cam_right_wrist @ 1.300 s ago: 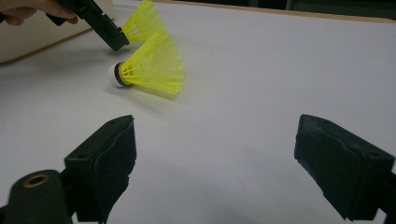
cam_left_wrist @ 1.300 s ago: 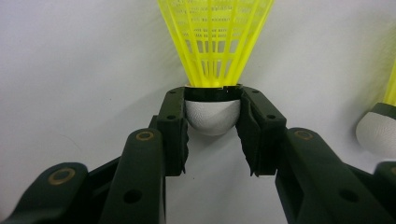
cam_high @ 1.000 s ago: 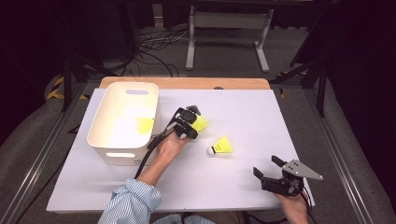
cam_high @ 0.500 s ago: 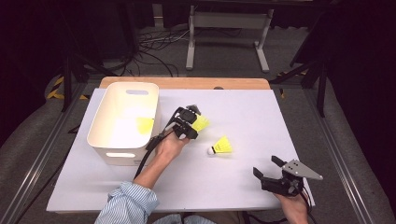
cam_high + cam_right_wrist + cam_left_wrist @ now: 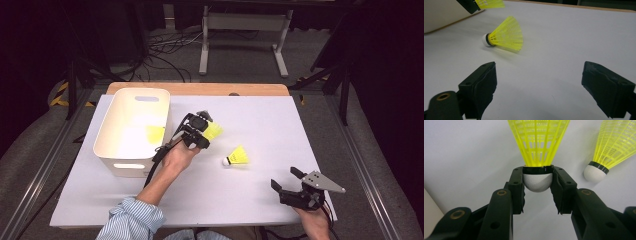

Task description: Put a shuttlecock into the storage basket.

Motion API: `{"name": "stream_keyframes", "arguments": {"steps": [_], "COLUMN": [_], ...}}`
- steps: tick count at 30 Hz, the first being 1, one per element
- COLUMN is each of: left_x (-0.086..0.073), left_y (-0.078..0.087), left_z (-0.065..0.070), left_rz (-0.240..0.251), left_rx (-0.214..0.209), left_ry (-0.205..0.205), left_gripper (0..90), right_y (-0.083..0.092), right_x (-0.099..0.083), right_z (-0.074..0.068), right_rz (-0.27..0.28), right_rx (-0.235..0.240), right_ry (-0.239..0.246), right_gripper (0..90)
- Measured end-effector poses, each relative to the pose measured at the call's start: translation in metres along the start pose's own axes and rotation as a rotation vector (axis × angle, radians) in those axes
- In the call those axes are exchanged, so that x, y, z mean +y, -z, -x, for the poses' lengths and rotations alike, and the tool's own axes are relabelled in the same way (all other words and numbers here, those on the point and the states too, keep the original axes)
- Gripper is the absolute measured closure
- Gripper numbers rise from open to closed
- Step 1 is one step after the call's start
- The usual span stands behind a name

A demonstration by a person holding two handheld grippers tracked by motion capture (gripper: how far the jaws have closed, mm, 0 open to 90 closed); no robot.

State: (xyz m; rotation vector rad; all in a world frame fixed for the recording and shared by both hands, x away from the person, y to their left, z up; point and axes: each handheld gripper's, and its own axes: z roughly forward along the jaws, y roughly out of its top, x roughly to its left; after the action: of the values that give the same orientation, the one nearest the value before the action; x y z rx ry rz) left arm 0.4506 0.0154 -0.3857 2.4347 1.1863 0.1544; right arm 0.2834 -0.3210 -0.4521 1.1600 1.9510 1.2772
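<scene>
My left gripper point(image 5: 201, 133) point(image 5: 537, 185) is shut on the white cork of a yellow shuttlecock point(image 5: 214, 131) point(image 5: 538, 143) and holds it a little above the white table, just right of the basket. A second yellow shuttlecock point(image 5: 237, 157) point(image 5: 607, 150) point(image 5: 505, 37) lies on its side on the table, cork to the left in the high view. My right gripper point(image 5: 289, 181) point(image 5: 539, 82) stands open near the table's front right edge, its jaws wide apart with nothing between them. A third yellow shuttlecock point(image 5: 155, 133) lies inside the basket.
A white plastic basket point(image 5: 111, 150) stands at the table's left. A wooden strip point(image 5: 200, 89) runs along the far edge of the white board point(image 5: 260, 115). Beyond it are cables and a metal stand on the floor.
My left gripper has risen slightly with the shuttlecock in its jaws. The right gripper and the loose shuttlecock have stayed put.
</scene>
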Motion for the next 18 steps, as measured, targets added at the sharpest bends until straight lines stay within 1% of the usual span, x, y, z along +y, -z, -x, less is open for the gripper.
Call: {"name": "stream_keyframes", "arguments": {"steps": [3,7,11,12,18], "left_x": [0.0,-0.001,-0.002,-0.002,-0.002], "left_y": [0.004,0.008,0.011,0.012,0.018], "left_z": [0.0,0.001,0.001,0.001,0.005], "left_rz": [0.005,0.009,0.01,0.01,0.015], "left_rx": [-0.017,-0.016,-0.018,-0.014,-0.01], "left_ry": [0.003,0.0,0.007,-0.003,-0.011], "left_gripper": [64.7,64.7,64.7,64.7,64.7], "right_y": [0.0,0.0,0.0,0.0,0.0], "right_x": [0.0,0.0,0.0,0.0,0.0], "right_z": [0.0,0.0,0.0,0.0,0.0], "right_rz": [-0.001,0.0,-0.001,-0.001,-0.002], "right_rx": [0.001,0.001,0.001,0.001,0.001], "right_ry": [0.0,0.0,0.001,0.001,0.001], "right_gripper": [13.4,13.4,13.4,13.4,13.4]}}
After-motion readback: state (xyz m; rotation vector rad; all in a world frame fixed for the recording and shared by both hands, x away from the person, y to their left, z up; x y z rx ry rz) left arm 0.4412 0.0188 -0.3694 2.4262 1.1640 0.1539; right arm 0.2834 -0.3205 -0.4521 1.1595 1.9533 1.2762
